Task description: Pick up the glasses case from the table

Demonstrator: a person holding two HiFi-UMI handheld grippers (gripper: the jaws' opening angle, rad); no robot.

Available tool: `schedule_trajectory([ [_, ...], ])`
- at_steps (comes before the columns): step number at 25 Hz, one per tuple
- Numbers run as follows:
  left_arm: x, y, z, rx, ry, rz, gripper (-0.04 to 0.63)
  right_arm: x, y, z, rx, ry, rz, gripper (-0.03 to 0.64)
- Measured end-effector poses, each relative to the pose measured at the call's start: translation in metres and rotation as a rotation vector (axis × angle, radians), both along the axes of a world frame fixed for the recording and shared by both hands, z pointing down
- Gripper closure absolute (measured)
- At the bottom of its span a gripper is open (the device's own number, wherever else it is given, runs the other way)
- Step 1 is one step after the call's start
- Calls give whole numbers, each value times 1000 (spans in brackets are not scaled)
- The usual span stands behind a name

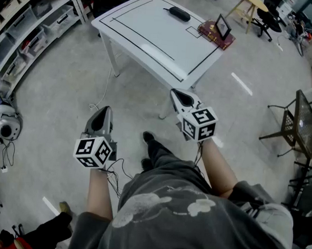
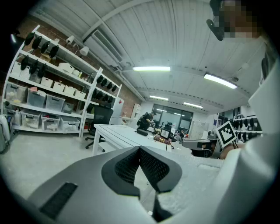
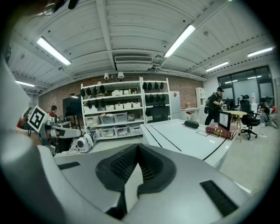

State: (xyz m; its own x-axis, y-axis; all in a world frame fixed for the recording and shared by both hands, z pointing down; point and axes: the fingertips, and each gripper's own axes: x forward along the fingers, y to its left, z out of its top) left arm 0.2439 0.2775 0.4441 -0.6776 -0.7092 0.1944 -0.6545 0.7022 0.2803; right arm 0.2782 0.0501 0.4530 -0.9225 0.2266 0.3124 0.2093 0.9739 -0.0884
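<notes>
The black glasses case [image 1: 179, 13] lies near the far edge of the white table [image 1: 151, 37], far ahead of both grippers. It also shows small in the left gripper view [image 2: 142, 131] and in the right gripper view [image 3: 191, 124]. My left gripper [image 1: 105, 111] hangs over the floor, well short of the table, shut with nothing in it [image 2: 140, 149]. The right gripper [image 1: 177, 95] is close to the table's near corner, also shut and empty [image 3: 138, 147]. Both point roughly level toward the table.
A dark red book [image 1: 214, 35] with a small picture frame [image 1: 222, 26] on it lies at the table's right end. Storage shelves [image 1: 30, 19] line the left. A wire side table [image 1: 298, 125] stands at the right, a white device [image 1: 8, 125] on the floor at the left.
</notes>
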Motion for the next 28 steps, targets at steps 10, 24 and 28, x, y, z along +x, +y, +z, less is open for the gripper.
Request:
schedule_trajectory([
  [10,4,14,4,-17,1,-5,594,-2,7,5,-8,11,-10,618],
  [24,-57,39,10,-39,9,-51,594,-72,-3,18,-64,9,56,617],
  [28,-108,43,17,-51,33,-66,594,-123,-13,28,-68,29,70,617],
])
